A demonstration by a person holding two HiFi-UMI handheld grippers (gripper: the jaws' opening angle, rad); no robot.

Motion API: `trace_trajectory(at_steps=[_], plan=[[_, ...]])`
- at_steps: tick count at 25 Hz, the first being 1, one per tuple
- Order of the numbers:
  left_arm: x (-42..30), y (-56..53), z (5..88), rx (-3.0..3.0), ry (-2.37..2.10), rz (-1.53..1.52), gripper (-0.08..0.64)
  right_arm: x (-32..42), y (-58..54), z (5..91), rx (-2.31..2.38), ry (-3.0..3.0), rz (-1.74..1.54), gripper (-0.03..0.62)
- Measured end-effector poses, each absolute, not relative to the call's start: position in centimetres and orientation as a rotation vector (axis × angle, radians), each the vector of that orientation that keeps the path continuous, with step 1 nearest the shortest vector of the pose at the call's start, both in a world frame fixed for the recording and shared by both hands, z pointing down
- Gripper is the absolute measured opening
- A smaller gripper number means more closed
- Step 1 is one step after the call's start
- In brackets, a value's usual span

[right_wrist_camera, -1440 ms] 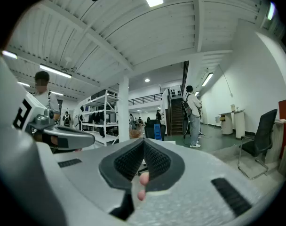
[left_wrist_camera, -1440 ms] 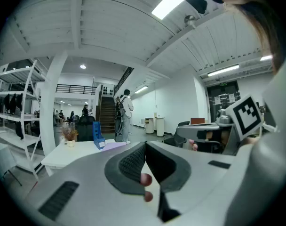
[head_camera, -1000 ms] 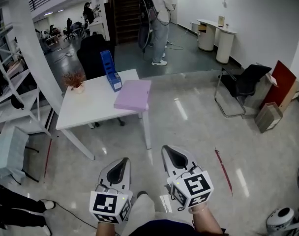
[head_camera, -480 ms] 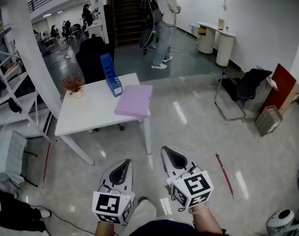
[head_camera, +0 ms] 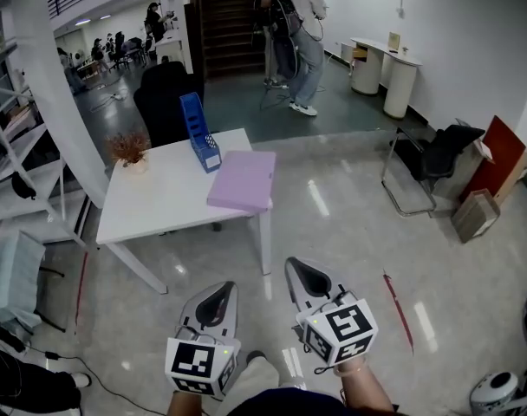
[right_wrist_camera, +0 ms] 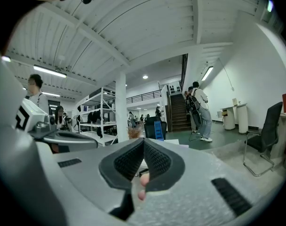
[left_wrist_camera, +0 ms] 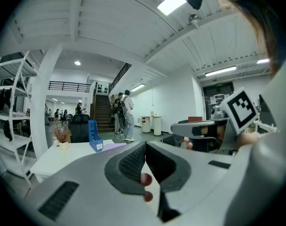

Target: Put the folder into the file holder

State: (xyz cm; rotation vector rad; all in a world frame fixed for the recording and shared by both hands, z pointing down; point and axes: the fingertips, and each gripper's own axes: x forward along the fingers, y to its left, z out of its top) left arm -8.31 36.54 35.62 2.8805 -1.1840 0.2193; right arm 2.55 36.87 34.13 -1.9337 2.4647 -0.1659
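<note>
A lilac folder [head_camera: 243,179] lies flat on the near right corner of a white table [head_camera: 164,199], its edge overhanging slightly. A blue file holder [head_camera: 198,131] stands upright just behind it; it also shows in the left gripper view [left_wrist_camera: 94,135] and the right gripper view [right_wrist_camera: 158,130]. Both grippers are held low over the floor, well short of the table. My left gripper [head_camera: 217,295] is shut with nothing in it, its jaws meeting. My right gripper [head_camera: 306,277] is likewise shut and empty, beside the left one.
A small potted dried plant [head_camera: 130,148] stands at the table's far left. A black office chair [head_camera: 165,100] is behind the table, a white shelf rack [head_camera: 12,159] to the left. A black chair [head_camera: 432,163] and red board [head_camera: 496,158] stand at right. People stand near the stairs [head_camera: 294,35].
The view has advanced slightly toward the table, which sits a little nearer. Both grippers stay shut, side by side. The person by the stairs has stepped to the right.
</note>
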Motion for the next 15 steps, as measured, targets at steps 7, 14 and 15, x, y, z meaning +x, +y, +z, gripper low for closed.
trace_trajectory(at_steps=[7,14,15], plan=[[-8.9,33.0,35.9,2.880,-1.170,0.223,0.006,2.0,33.5,34.1,-1.943,2.469,-0.176,0.000],[-9.0,30.0,36.0,2.890,-1.141,0.221,0.006,1.9,30.4,34.3,-1.961,2.454,-0.179,0.000],[-9.0,29.6,36.0,2.891,-1.137,0.221,0.006,1.8,30.0,34.3,-1.964,2.456,-0.182,0.000]])
